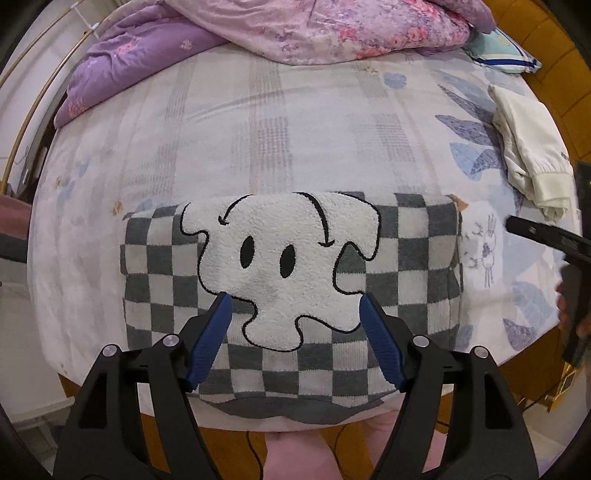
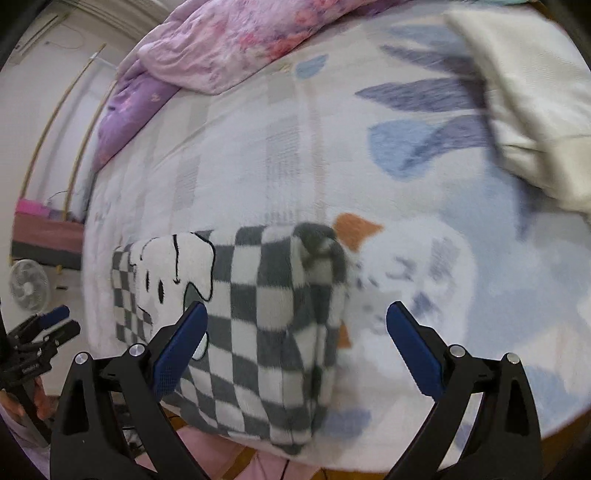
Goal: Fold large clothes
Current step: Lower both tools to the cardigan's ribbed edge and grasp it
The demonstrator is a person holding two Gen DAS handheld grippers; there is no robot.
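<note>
Blue-padded jaws of the left gripper (image 1: 295, 314) are seen spread wide above the folded checkered sweater (image 1: 406, 288), with nothing pressed between the pads; its white fleecy cartoon patch (image 1: 280, 258) is framed between the two fingers. The sweater is laid flat at the near edge of the bed (image 1: 258, 140), folded into a compact rectangle, its dark hem hanging slightly over the edge. In the right wrist view, the right gripper (image 2: 295, 332) is likewise held wide and empty, over the sweater's right-hand edge and the sheet beside it; this view is blurred. A cream garment (image 1: 528, 147) is left crumpled near the bed's right side, well apart from the sweater. A purple floral quilt (image 1: 295, 29) is heaped at the far end, with a pillow (image 1: 506, 51) beside it. No containers are shown.
</note>
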